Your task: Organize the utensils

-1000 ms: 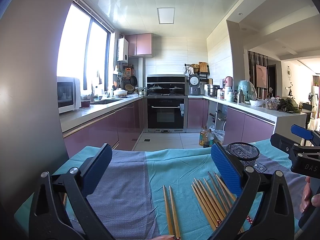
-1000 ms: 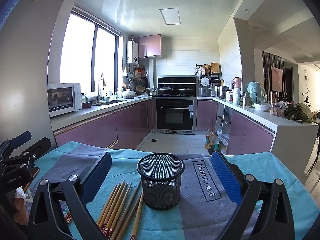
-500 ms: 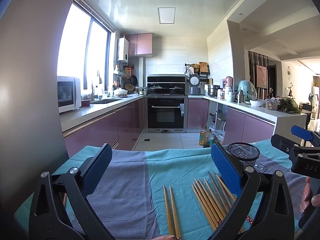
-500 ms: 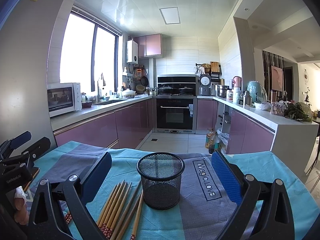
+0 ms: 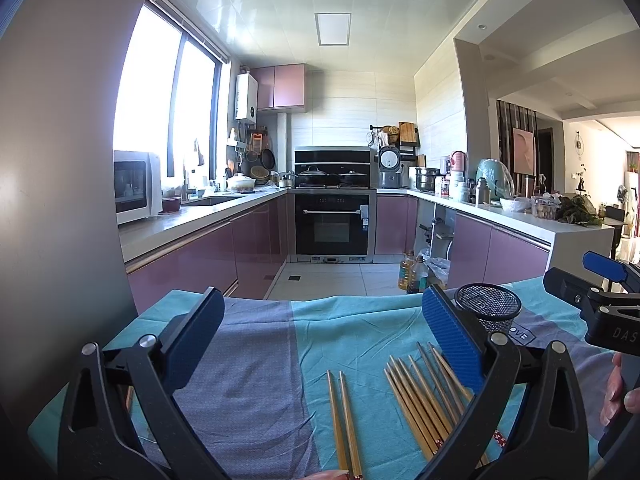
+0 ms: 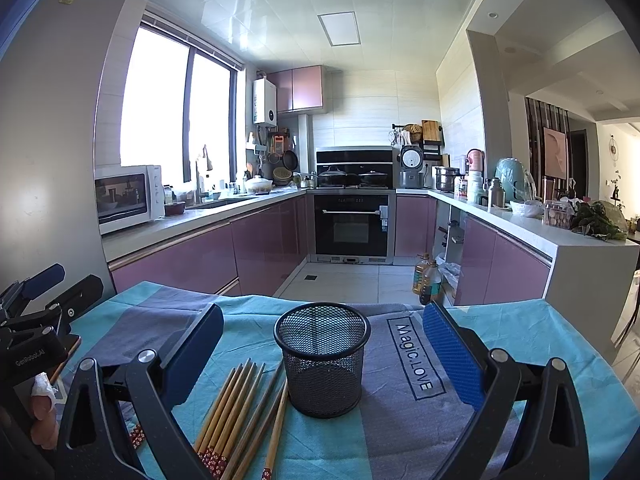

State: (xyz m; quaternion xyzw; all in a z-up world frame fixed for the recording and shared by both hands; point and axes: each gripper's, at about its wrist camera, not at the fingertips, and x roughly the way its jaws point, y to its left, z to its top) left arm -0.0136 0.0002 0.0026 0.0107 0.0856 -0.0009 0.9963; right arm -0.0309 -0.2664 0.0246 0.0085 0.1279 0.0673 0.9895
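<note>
Chopsticks lie fanned on the cloth-covered desk, just beside the mesh pen cup — nothing has shifted since the earlier frames. Left hand-held gripper and right hand-held gripper both stay spread wide — empty.

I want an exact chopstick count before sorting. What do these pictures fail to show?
- Left wrist view: the chopstick bundle runs behind the left tongs.
- Right wrist view: chopstick ends cut off by the bottom edge.
- Mesh cup: its inside bottom is too dark to see.
</note>
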